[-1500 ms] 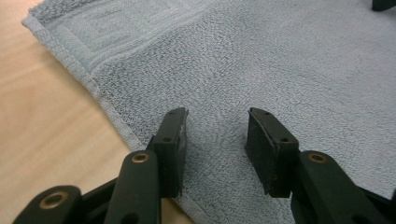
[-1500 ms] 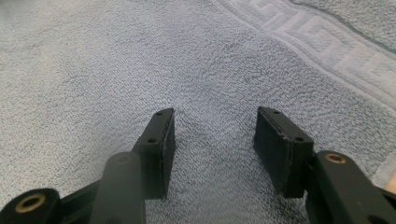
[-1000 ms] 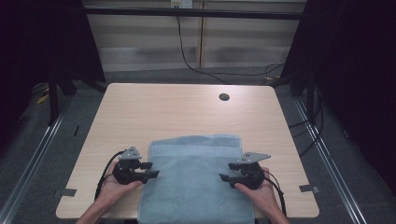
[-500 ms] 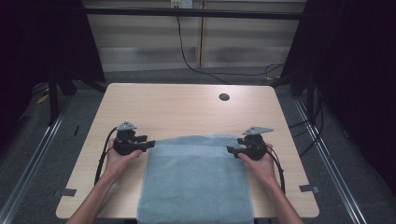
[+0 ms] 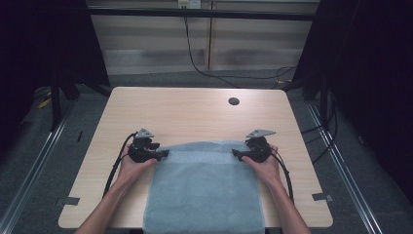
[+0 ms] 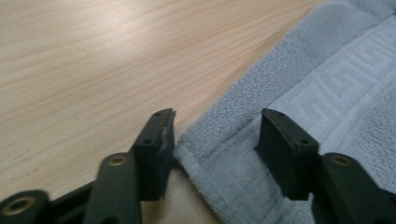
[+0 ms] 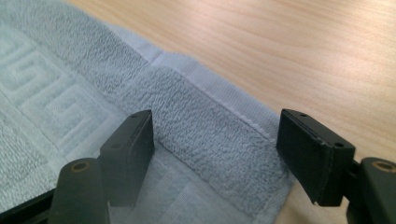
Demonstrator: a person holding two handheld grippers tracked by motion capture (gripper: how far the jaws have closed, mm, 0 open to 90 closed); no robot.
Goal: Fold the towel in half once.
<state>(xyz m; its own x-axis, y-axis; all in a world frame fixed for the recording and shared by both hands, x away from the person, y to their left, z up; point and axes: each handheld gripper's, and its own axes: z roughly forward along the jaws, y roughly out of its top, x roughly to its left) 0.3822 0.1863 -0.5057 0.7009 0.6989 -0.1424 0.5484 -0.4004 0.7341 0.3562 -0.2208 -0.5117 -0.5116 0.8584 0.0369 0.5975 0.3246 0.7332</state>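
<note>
Towel (image 5: 204, 187), grey-blue terry with a woven key-pattern band, lying flat on the near middle of the light wooden table (image 5: 195, 112), its near edge hanging over the table's front and its far edge folded back on itself. Left gripper (image 5: 157, 154) at the far left corner, jaws apart with the towel's corner between them, pads not pressing; right gripper (image 5: 238, 156) at the far right corner, jaws just opened wide, straddling the folded hem unclamped. Small dark round hole (image 5: 234, 101) near the table's far edge, well apart.
</note>
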